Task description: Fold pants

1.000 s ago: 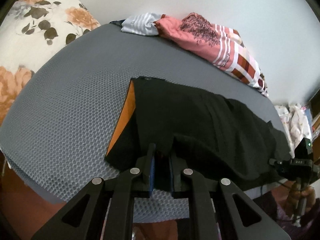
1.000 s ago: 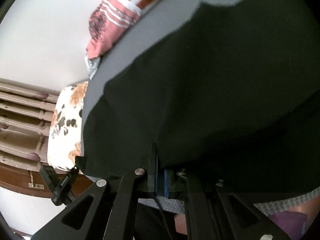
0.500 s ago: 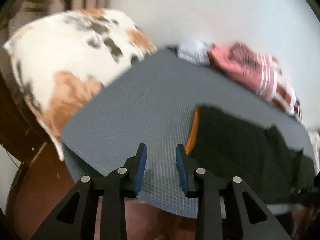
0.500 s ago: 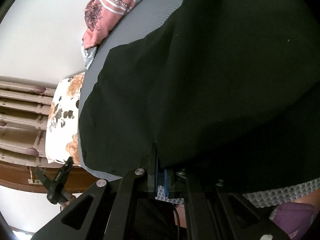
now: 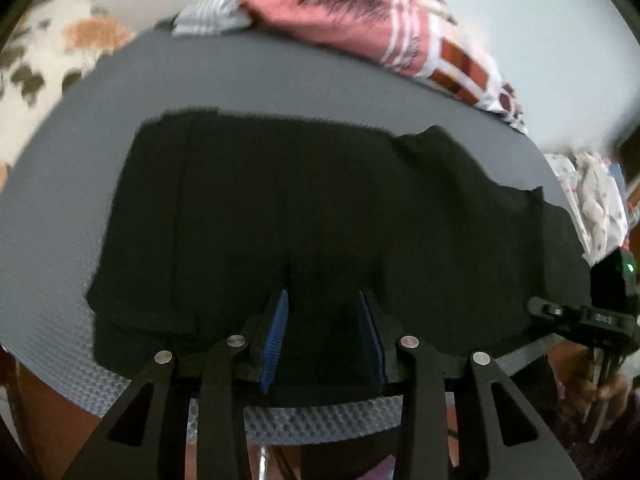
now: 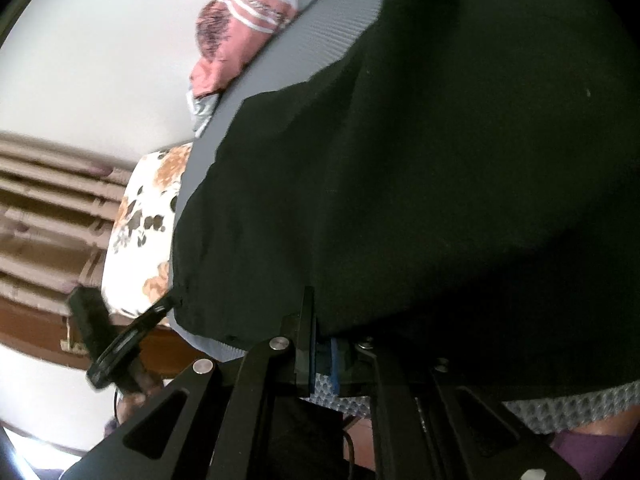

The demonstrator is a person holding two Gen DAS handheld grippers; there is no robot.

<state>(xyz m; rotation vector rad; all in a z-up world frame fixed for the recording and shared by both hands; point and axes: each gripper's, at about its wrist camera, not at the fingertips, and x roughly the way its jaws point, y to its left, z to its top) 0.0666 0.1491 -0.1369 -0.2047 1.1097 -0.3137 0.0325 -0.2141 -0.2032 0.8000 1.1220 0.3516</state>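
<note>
Black pants (image 5: 320, 208) lie spread across a grey textured mat (image 5: 72, 184), one half laid over the other. My left gripper (image 5: 324, 312) is open, its blue pads on either side of the pants' near edge. My right gripper (image 6: 324, 354) is shut on the pants (image 6: 440, 160) at their near edge. It also shows at the right in the left wrist view (image 5: 584, 316). The left gripper shows at the lower left in the right wrist view (image 6: 120, 344).
A pink printed garment (image 5: 360, 20) and a striped grey cloth (image 5: 212, 20) lie at the mat's far edge by the white wall. A floral pillow (image 5: 44, 68) is at the left. A white patterned cloth (image 5: 596, 196) lies at the right.
My left gripper let go of the pants, swung out to the left, and came back open over the near edge. The orange lining no longer shows. The right gripper stayed shut on the pants.
</note>
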